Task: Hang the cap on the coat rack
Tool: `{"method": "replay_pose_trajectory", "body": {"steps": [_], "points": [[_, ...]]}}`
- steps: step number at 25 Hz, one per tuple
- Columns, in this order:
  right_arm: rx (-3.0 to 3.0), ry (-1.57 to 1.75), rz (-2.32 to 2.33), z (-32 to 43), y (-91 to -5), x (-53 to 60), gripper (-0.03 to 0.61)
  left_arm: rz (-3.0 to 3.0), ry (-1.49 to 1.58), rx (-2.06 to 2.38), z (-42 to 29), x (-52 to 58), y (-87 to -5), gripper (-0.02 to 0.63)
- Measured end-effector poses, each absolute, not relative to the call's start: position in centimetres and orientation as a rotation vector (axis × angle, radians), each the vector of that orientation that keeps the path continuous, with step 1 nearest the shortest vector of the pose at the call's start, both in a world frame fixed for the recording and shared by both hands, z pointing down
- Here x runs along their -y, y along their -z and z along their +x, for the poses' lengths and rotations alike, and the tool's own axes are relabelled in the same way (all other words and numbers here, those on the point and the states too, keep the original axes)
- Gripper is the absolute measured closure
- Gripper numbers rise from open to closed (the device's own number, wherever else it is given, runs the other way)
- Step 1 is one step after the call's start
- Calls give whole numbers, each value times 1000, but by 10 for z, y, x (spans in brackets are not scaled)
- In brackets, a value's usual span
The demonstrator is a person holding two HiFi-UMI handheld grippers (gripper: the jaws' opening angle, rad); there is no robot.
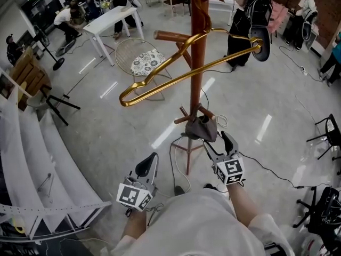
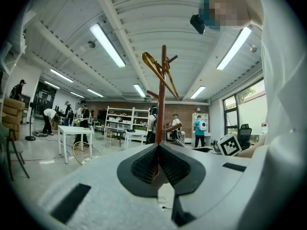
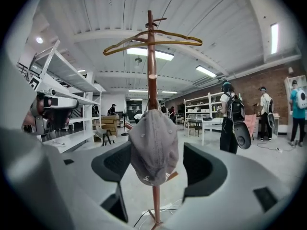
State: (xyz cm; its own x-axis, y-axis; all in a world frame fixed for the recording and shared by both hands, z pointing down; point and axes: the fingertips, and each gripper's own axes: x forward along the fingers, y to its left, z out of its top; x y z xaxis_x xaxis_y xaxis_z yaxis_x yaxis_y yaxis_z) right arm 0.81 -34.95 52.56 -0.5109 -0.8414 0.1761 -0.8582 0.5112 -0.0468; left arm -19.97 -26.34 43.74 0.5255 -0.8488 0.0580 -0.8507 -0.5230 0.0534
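The grey cap [image 3: 153, 145] hung on a low peg of the brown coat rack [image 1: 198, 63]. It sat right between the two jaws of the right tongs [image 1: 217, 140]. Those jaws stood wide apart, one on each side of the cap, and they were not squeezing it. The jaw on the right side had a clear gap to the cap. The other jaw was just beside the cap's edge.

The left tongs [image 1: 146, 167] were shut tight with nothing between the jaws. They were lower and nearer to the person than the right tongs, and well apart from the cap. They pointed at the pole of the coat rack.

High above both tongs, a gold hanger [image 1: 176, 73] hung on the coat rack.

Both of the person's arms were stretched forward in pale sleeves. The right arm [image 1: 240, 196] reached further, up to the cap's peg. The left arm [image 1: 136, 223] stayed back from the rack.
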Motion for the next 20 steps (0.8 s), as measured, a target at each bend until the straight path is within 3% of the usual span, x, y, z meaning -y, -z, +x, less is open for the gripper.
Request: {"method": "replay_pose_trajectory", "body": {"steps": [20], "points": [[2636,-114,1611,62,-463,300,285,2760,-24,1389,-154,275,-430,605]]}}
